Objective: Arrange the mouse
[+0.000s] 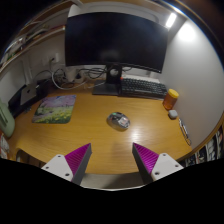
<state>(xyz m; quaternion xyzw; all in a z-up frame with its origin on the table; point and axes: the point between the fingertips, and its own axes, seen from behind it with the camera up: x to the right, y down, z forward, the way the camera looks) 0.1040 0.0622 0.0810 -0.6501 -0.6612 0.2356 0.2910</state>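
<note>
A grey computer mouse (119, 121) lies on the wooden desk (90, 135), near the middle, in front of the monitor. A colourful mouse mat (55, 108) lies on the desk to the left of the mouse. My gripper (112, 160) is open and empty, its magenta-padded fingers (78, 158) wide apart above the desk's near edge. The mouse is well beyond the fingers, slightly right of the midline.
A dark monitor (115, 42) stands at the back on a stand, with a black keyboard (143, 88) below it to the right. An orange cup (171, 98) and a small white object (173, 114) sit at the right. Cables and a dark box (22, 99) lie at the left.
</note>
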